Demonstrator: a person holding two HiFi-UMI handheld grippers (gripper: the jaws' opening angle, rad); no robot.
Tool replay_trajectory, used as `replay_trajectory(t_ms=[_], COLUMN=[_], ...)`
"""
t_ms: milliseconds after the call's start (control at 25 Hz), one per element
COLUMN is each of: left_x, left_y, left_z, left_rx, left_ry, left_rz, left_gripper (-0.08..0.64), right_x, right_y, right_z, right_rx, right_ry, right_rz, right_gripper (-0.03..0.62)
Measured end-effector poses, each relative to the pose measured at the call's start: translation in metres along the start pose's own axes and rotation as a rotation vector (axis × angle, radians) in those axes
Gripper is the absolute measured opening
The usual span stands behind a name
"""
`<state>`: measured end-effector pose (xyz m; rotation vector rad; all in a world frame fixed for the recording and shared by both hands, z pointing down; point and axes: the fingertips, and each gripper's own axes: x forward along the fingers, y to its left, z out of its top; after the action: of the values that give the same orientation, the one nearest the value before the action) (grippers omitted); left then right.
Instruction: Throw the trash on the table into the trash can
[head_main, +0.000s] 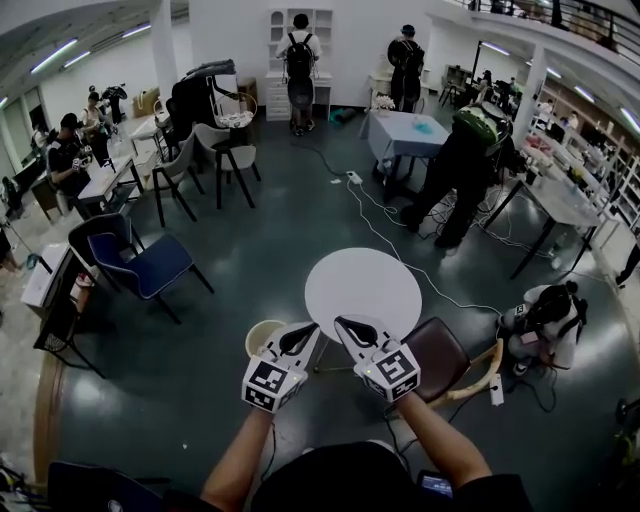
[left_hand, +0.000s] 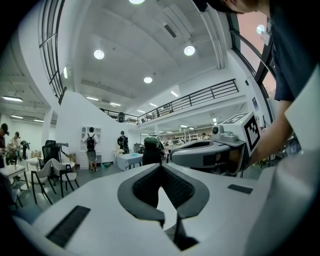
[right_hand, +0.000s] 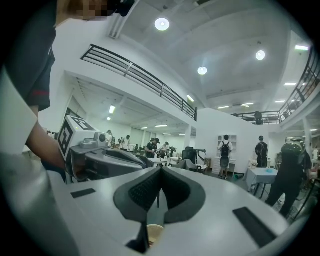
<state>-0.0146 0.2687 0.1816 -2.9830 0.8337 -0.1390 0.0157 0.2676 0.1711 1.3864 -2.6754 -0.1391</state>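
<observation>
At the far left of the head view, a blue chair stands on the dark floor, well apart from the work area. Nearer the middle, a pale round trash can sits on the floor just beside the near-left edge of the table, and the left gripper's body partly covers it. What lies inside it cannot be made out.

The left gripper is held level in front of the person, its tip toward the table. In the left gripper view its two fingers are pressed together at the tip, with nothing caught between them.

The round white table comes next. Its top looks completely bare, and no scrap, cup or wrapper shows on it in any view.

The right gripper hangs close beside the left one, also level. Its own view shows the fingers meeting at the tip and empty, and the cream rim of the trash can peeks through the gap below them.

To the right, a brown chair is tucked near the table's edge.

With the tabletop bare and neither gripper carrying anything, the job appears finished or very nearly so. The trash is most likely already in the can, though that stays a guess because its inside is hidden. At most, a last check of the table and the floor around it seems to be left.
</observation>
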Motion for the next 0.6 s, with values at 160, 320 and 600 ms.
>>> replay_trajectory(t_ms=[160, 320, 600], left_x=[0.001, 0.000, -0.002], left_y=[-0.004, -0.010, -0.028], left_z=[0.002, 0.003, 0.001], left_rx=[-0.042, -0.030, -0.008], left_ry=[-0.018, -0.011, -0.008], left_rz=[-0.004, 0.000, 0.004], left_gripper=[0.014, 0.014, 0.014], right_x=[-0.009, -0.019, -0.034], right_y=[-0.002, -0.003, 0.005], right_z=[0.001, 0.005, -0.002], right_rx=[0.000, -0.003, -0.002], right_ry=[-0.006, -0.009, -0.011], right_rz=[-0.005, -0.014, -0.008], right_gripper=[0.018, 0.018, 0.018])
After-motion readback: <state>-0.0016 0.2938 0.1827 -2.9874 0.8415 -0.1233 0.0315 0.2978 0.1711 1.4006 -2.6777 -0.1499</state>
